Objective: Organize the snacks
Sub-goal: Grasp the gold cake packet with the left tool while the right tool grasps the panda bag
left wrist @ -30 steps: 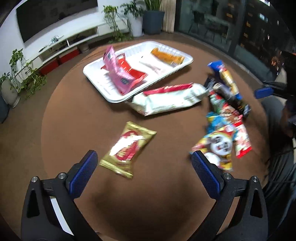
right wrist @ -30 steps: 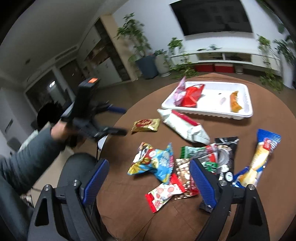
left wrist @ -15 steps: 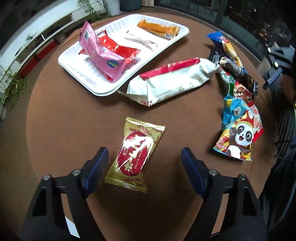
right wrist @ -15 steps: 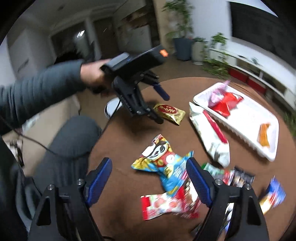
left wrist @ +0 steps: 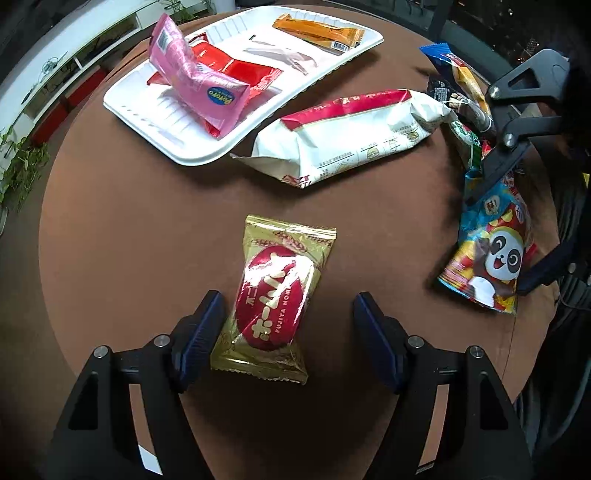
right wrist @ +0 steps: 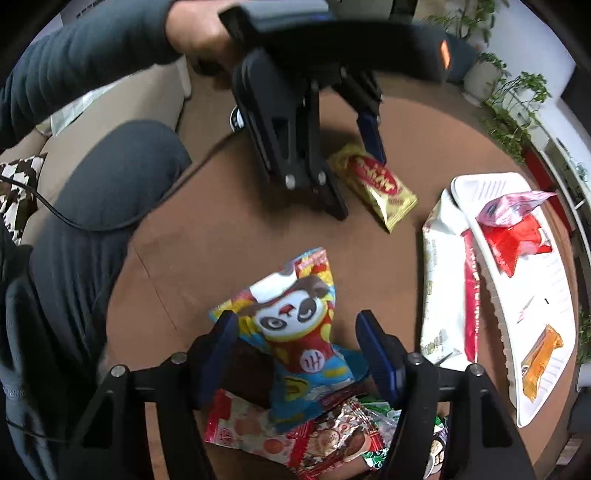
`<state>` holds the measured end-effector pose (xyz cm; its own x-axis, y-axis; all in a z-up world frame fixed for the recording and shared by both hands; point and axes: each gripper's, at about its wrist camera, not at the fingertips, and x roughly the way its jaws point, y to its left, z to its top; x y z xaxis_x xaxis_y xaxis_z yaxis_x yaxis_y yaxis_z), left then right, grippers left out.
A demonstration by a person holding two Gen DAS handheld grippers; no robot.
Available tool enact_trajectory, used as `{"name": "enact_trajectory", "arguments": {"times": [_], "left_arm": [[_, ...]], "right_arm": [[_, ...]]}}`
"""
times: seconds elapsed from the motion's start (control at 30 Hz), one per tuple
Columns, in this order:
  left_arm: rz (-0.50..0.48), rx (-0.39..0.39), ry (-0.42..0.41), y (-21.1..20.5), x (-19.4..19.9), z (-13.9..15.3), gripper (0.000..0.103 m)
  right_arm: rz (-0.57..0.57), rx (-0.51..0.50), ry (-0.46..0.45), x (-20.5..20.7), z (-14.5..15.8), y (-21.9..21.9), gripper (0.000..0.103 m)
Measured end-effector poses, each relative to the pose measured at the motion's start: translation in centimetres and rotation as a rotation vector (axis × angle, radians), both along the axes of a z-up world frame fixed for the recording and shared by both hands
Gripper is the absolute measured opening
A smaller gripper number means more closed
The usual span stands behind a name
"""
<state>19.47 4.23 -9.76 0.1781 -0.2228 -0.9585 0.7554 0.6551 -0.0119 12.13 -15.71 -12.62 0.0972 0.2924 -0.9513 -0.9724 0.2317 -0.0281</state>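
Note:
A gold snack packet with a red oval (left wrist: pixel 275 299) lies on the round brown table (left wrist: pixel 129 229). My left gripper (left wrist: pixel 286 323) is open and straddles its near end; it also shows in the right wrist view (right wrist: pixel 347 170). A blue panda snack bag (right wrist: pixel 295 332) lies between the open fingers of my right gripper (right wrist: pixel 295 347); the bag also shows in the left wrist view (left wrist: pixel 487 251). A white tray (left wrist: pixel 177 151) at the back holds a pink packet (left wrist: pixel 195 85), a red packet (left wrist: pixel 236 70) and an orange bar (left wrist: pixel 317 33).
A large white and red bag (left wrist: pixel 354 133) lies beside the tray. Several small packets (right wrist: pixel 317 439) are piled under my right gripper. A blue and yellow packet (left wrist: pixel 458 70) lies at the far right. The person's knee (right wrist: pixel 122 177) is beside the table edge.
Both grippers have come down and forward. The left now straddles the gold packet. The right now straddles the panda bag.

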Motion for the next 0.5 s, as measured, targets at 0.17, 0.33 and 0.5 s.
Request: {"name": "enact_trajectory", "arguments": {"times": [0.17,0.33,0.5], "left_arm": [[0.019,0.004,0.001,-0.2,0.0,0.1,0.052],[0.06,-0.007,0.002,-0.3,0.2,0.4,0.03],[0.099,-0.028,0.019,-0.1,0.4,0.5,0.031]], "right_arm": [[0.051,-0.072,0.013,-0.9,-1.5,0.4,0.065],[0.036,-0.083,0.034,-0.5,-2.4,0.1,0.054],[0.007,-0.07,0.048,-0.3,-2.4,-0.6,0.054]]}}
